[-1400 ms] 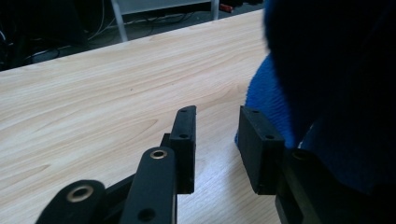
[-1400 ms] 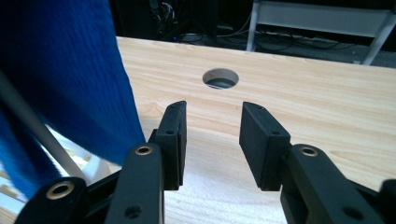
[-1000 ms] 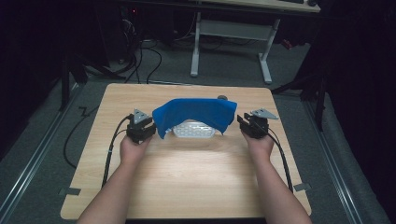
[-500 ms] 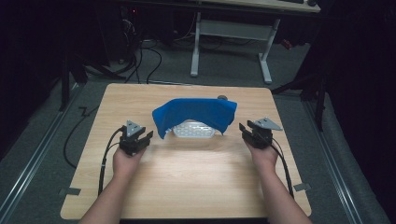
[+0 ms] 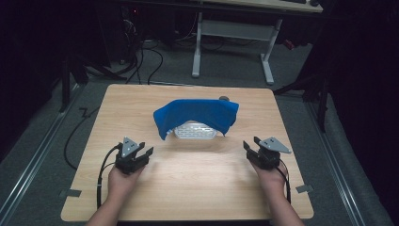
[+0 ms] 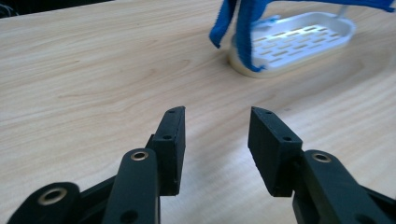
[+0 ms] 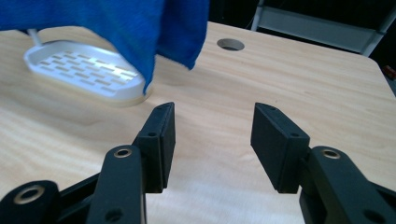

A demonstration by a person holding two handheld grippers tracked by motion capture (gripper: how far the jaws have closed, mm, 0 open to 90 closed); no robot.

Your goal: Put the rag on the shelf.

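While both grippers [image 5: 141, 154] [image 5: 253, 145] sit agape and empty, the wooden table [image 5: 197, 188] fills mid-frame, dark room around, a white desk frame [image 5: 230, 33] at top.

Two forearms come in from the near edge of the table, each hand wrapped around a black two-jaw gripper. The left gripper [image 5: 144, 153] sits toward the table's near-left part, its jaws spread apart with nothing between them, pointing forward and slightly inward; a black cable trails back from it along the left forearm. The right gripper [image 5: 251, 143] sits near the right edge, jaws likewise parted and empty, angled inward, a grey three-cornered plate on top.
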